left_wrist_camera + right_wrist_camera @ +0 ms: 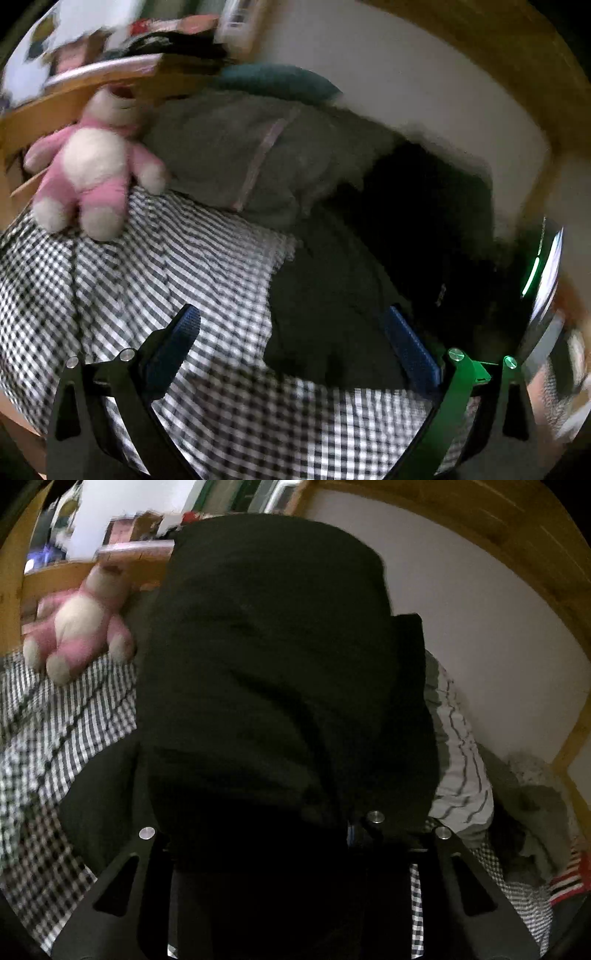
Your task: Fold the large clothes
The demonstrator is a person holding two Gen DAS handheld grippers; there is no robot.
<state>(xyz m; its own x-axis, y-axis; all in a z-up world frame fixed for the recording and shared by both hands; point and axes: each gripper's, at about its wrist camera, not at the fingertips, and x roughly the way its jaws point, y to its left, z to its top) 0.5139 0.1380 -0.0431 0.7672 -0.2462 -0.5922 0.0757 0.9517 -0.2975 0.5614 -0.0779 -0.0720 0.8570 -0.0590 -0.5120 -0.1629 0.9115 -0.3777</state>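
A large dark garment (332, 295) lies on a black-and-white checked bedcover (129, 280). My left gripper (291, 332) is open, its blue-padded fingers (181, 339) spread above the garment's near edge, holding nothing. In the right wrist view the same dark garment (273, 672) hangs up in front of the camera and fills the middle of the frame. It covers the right gripper's fingers, so the grip itself is hidden. The other gripper's body with a green light (535, 273) shows at the right edge of the left wrist view.
A pink and white plush toy (88, 173) sits on the bed by the wooden headboard (33, 122). A grey-green blanket (251, 155) lies behind the garment. A white wall (480, 609) and wooden frame bound the right side. More clothes (528, 812) are piled at the right.
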